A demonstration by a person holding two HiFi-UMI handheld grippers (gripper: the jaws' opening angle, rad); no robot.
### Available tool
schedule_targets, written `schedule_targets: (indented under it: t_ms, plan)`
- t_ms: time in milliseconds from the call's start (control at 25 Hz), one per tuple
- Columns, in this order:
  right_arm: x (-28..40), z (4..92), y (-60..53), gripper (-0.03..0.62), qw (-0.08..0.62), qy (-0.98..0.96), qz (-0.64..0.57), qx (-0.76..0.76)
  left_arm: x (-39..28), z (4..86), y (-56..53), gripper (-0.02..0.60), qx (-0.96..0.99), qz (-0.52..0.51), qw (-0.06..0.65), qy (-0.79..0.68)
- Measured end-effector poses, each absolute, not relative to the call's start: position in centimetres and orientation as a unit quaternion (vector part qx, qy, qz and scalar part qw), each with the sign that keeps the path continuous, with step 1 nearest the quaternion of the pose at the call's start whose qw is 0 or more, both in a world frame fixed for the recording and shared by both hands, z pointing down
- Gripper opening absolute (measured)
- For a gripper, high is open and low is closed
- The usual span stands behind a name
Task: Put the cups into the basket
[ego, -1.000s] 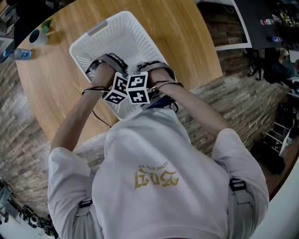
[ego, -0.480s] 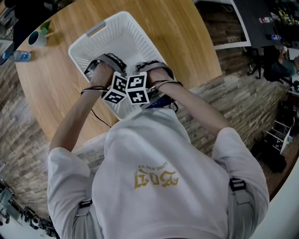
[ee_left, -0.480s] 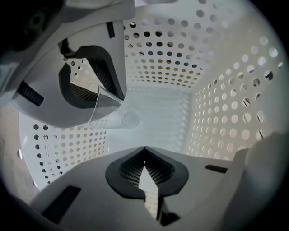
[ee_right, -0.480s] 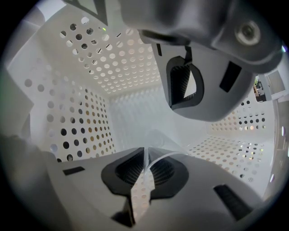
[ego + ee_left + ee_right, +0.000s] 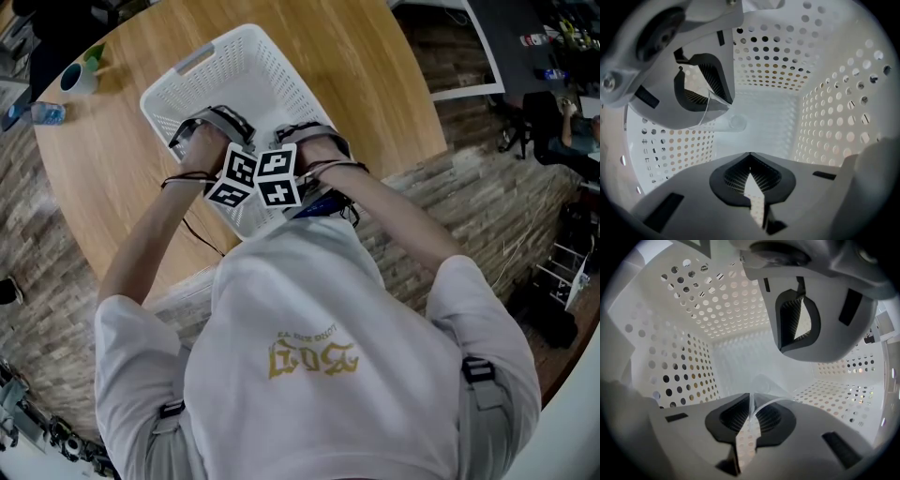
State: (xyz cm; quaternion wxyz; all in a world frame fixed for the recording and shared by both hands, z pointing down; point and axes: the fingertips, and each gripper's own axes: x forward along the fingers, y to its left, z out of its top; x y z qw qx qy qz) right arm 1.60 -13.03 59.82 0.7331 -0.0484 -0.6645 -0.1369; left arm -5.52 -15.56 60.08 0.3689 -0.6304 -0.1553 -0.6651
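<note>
The white perforated basket [image 5: 246, 58] stands on the round wooden table [image 5: 375, 84]. Both grippers reach down inside it, their marker cubes side by side. In the left gripper view, my left gripper [image 5: 729, 136] is open, and a clear plastic cup [image 5: 725, 121] lies just under its upper jaw, base pointing to the basket floor. In the right gripper view, my right gripper [image 5: 773, 376] is open too. A second clear cup [image 5: 764, 389] rests against its lower jaw, with its rim over the pad. The head view hides both cups behind the hands.
At the table's far left edge stand a white cup with a teal inside [image 5: 75, 77], a green object [image 5: 94, 52] and a water bottle [image 5: 37, 112]. Basket walls [image 5: 834, 112] close in tightly around both grippers. Brick-patterned floor surrounds the table.
</note>
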Motion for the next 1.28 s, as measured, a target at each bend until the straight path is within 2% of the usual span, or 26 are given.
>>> schedule_targets:
  t_ms: [1280]
  plan:
    - [1.7, 58.9, -12.7, 0.034, 0.729, -0.672, -0.122, -0.035, -5.0, 58.5, -16.1, 0.005, -0.652, -0.657, 0.358, -0.121]
